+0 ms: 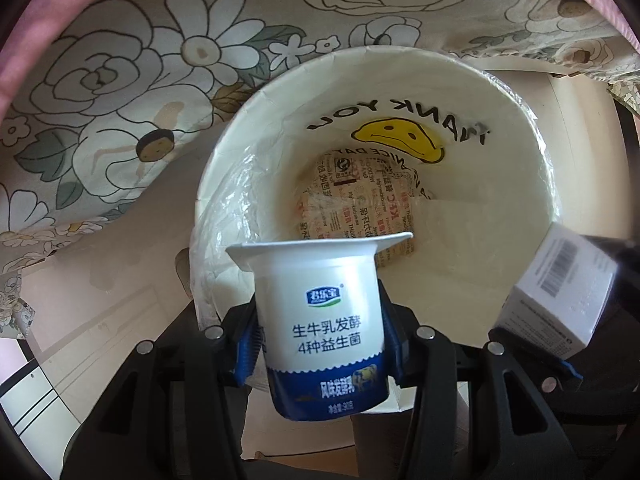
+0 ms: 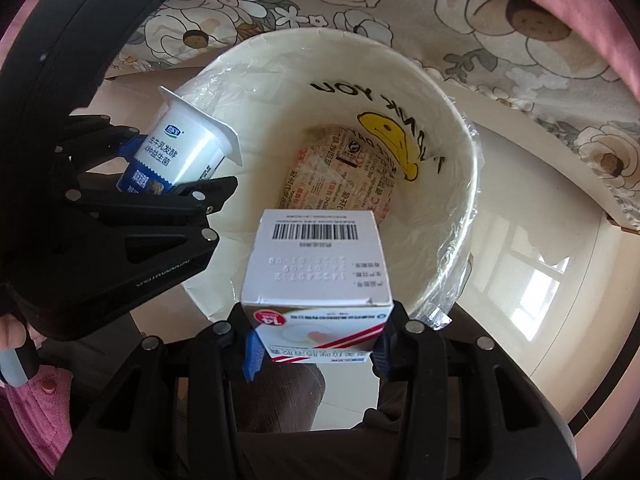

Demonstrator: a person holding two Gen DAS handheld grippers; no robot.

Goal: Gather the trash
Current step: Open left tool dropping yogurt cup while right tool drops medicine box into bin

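My left gripper (image 1: 320, 344) is shut on a white and blue yogurt cup (image 1: 320, 320) and holds it over the near rim of a white trash bin (image 1: 532, 128) lined with a clear bag. My right gripper (image 2: 316, 344) is shut on a white medicine box (image 2: 316, 256) with a barcode, held over the bin's near edge (image 2: 476, 184). A printed paper wrapper (image 1: 356, 204) lies at the bin's bottom; it also shows in the right wrist view (image 2: 340, 176). The yogurt cup (image 2: 180, 148) and left gripper (image 2: 160, 184) show left of the box. The box (image 1: 556, 292) shows at the right.
A floral bedspread (image 1: 120, 92) with a pink edge hangs behind and left of the bin. It also shows in the right wrist view (image 2: 520, 20). Shiny cream floor tiles (image 2: 532, 280) lie right of the bin. A hand in a pink sleeve (image 2: 24, 360) holds the left gripper.
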